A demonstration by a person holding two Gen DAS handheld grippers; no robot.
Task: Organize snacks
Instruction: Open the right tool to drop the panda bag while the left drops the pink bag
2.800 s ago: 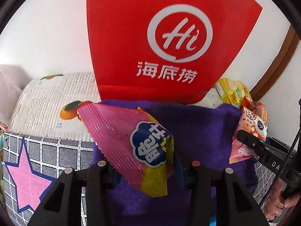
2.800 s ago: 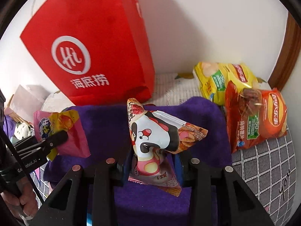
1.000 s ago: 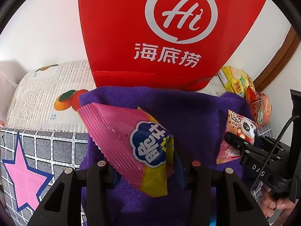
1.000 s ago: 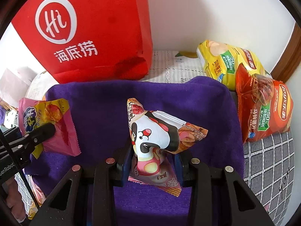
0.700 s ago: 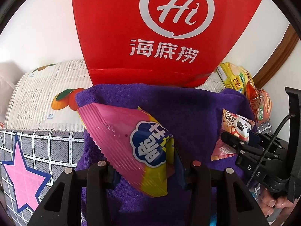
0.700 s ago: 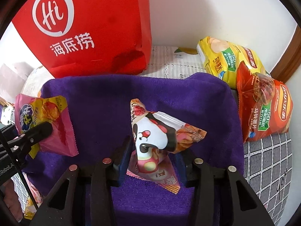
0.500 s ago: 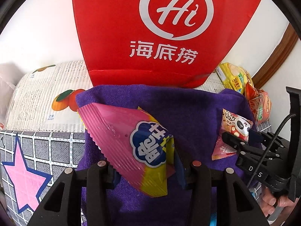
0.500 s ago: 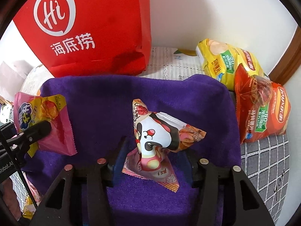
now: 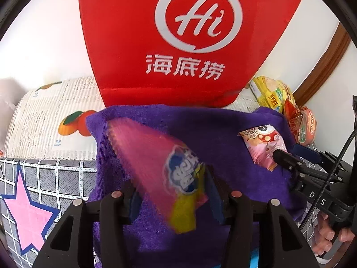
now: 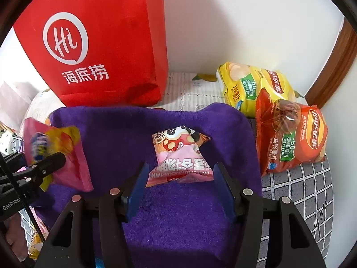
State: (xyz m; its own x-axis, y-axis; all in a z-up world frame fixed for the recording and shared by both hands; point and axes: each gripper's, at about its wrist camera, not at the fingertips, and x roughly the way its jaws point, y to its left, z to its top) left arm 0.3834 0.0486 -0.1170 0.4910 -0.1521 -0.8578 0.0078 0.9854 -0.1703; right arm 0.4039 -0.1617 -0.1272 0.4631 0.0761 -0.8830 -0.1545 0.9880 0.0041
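Note:
A pink and yellow snack packet [image 9: 156, 156] shows blurred between the fingers of my left gripper [image 9: 173, 187], whose jaws are opening; the pads no longer clamp it. It tilts over the purple towel [image 9: 214, 129]. The right wrist view shows the same packet [image 10: 55, 154] at the left, beside a left fingertip [image 10: 51, 160]. A pink panda-print packet [image 10: 180, 160] lies flat on the towel [image 10: 125, 129], just ahead of my right gripper [image 10: 179, 178]. The right jaws are opening, both pads clear of it. The left wrist view also shows that packet [image 9: 263, 145] by a right fingertip [image 9: 287, 158].
A red paper bag [image 10: 100, 44] with a white logo stands behind the towel against the wall. A yellow crisp bag [image 10: 254, 89] and an orange-red one [image 10: 294, 140] lie at the right. A fruit-print cloth [image 9: 55, 116] and checked star sheet [image 9: 26, 210] lie left.
The right jaws spread and let go of the panda packet, which now lies flat on the towel; that gripper rose a little. The left jaws widened and the pink packet slipped forward, blurred.

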